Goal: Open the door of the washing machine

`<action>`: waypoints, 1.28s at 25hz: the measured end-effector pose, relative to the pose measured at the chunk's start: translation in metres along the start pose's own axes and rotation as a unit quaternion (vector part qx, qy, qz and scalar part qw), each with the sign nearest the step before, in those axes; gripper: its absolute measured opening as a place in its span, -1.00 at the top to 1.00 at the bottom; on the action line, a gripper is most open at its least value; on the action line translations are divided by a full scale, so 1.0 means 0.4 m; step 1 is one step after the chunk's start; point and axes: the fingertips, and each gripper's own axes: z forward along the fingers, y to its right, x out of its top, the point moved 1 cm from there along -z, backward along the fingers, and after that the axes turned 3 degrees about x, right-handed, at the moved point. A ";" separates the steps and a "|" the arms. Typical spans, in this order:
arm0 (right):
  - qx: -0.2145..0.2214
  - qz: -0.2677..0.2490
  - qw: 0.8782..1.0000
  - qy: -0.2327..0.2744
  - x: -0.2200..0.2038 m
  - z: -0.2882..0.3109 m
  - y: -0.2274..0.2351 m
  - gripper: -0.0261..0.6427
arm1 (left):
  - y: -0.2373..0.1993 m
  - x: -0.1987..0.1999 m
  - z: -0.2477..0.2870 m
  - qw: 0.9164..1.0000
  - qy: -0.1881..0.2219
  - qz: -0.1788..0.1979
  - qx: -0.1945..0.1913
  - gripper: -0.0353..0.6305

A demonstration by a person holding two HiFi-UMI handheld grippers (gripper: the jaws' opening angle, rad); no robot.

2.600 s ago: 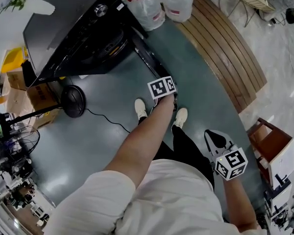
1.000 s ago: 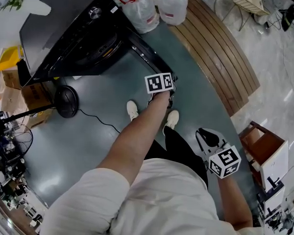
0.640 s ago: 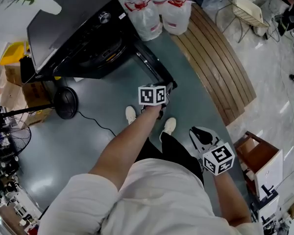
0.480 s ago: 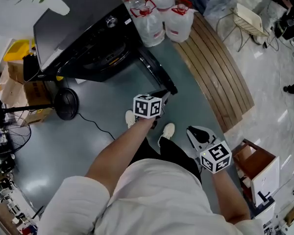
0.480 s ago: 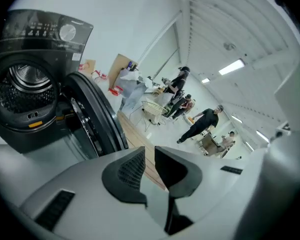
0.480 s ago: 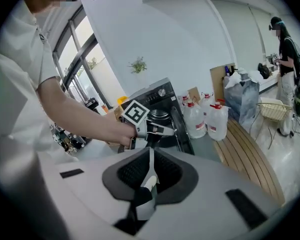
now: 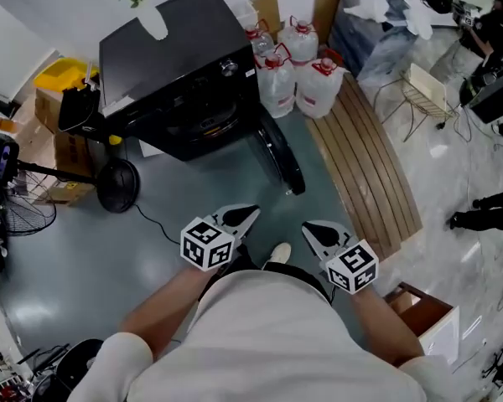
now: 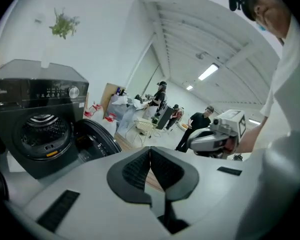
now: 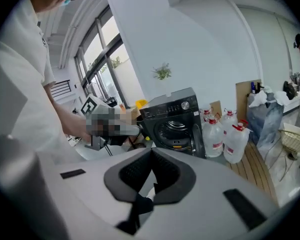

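Observation:
The black washing machine (image 7: 180,69) stands at the back, and its round door (image 7: 281,162) is swung open toward me, away from the drum opening (image 7: 205,120). My left gripper (image 7: 253,210) is shut with nothing in it and hangs in front of my body, well short of the door. Beside it, my right gripper (image 7: 306,225) is also shut and holds nothing. In the left gripper view the jaws (image 8: 150,149) meet, with the machine (image 8: 37,119) and its open door (image 8: 97,141) off to the left. The right gripper view has its shut jaws (image 9: 151,151) below the machine (image 9: 172,119).
Three big water bottles (image 7: 298,78) stand right of the machine. A curved wooden slatted platform (image 7: 365,166) runs along the right. A round black stand base (image 7: 117,185) with a cable sits left of the door. A wooden box (image 7: 419,308) is at lower right. People stand far behind (image 8: 197,126).
My left gripper has drawn back from the door's edge to my body. The door stays open. The head view has lifted, so the machine lies farther off.

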 end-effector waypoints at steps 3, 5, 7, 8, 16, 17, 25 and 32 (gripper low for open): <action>0.026 -0.019 0.999 -0.005 0.025 0.019 -0.033 0.89 | 0.035 0.024 -0.089 1.000 0.025 0.012 -0.002 0.84; 0.040 -0.030 0.999 -0.010 0.034 0.027 -0.061 0.89 | 0.058 0.029 -0.137 0.999 0.033 0.019 -0.005 0.84; 0.054 -0.040 0.998 -0.015 0.049 0.036 -0.081 0.89 | 0.072 0.034 -0.173 0.999 0.040 0.023 -0.004 0.84; 0.060 -0.043 0.997 -0.016 0.060 0.041 -0.089 0.89 | 0.074 0.035 -0.188 0.999 0.043 0.023 -0.003 0.84; 0.081 -0.064 0.995 -0.018 0.109 0.081 -0.137 0.89 | 0.070 0.029 -0.259 0.998 0.063 0.019 -0.004 0.84; 0.083 -0.066 0.994 -0.018 0.115 0.087 -0.143 0.89 | 0.068 0.031 -0.266 0.998 0.064 0.021 -0.004 0.84; 0.088 -0.083 0.992 -0.023 0.151 0.121 -0.168 0.90 | 0.036 0.044 -0.302 0.997 0.069 0.025 -0.004 0.84; 0.087 -0.090 0.992 -0.029 0.163 0.149 -0.179 0.90 | 0.006 0.053 -0.314 0.997 0.068 0.026 -0.006 0.84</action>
